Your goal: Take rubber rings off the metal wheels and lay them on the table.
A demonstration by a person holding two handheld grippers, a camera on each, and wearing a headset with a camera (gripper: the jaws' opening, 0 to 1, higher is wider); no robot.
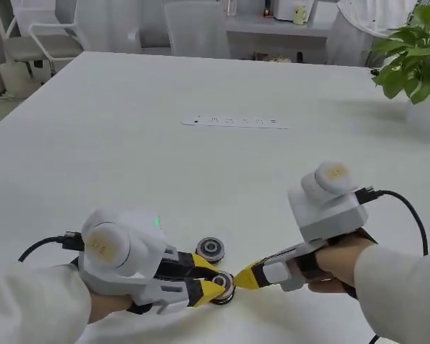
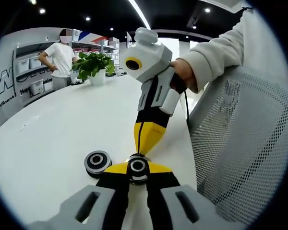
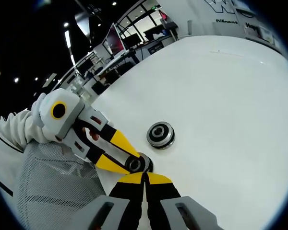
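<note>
A small metal wheel (image 1: pixel 224 281) with a dark rubber ring sits near the table's front edge, and my left gripper (image 1: pixel 216 284) is shut on it. In the left gripper view the yellow jaws flank the wheel (image 2: pixel 137 166). My right gripper (image 1: pixel 239 278) comes in from the right, jaws shut, its tip touching the wheel's rim (image 3: pixel 136 164). Whether that tip nips the ring I cannot tell. A second wheel (image 1: pixel 211 249) with its black ring lies flat on the table just beyond, free of both grippers; it is also in the right gripper view (image 3: pixel 160 134).
A white power strip (image 1: pixel 234 122) lies mid-table. A potted plant (image 1: pixel 414 61) stands at the far right corner. Chairs stand beyond the far edge. A mesh chair back (image 2: pixel 240 143) is close behind the person. Another person (image 2: pixel 60 57) stands by distant shelves.
</note>
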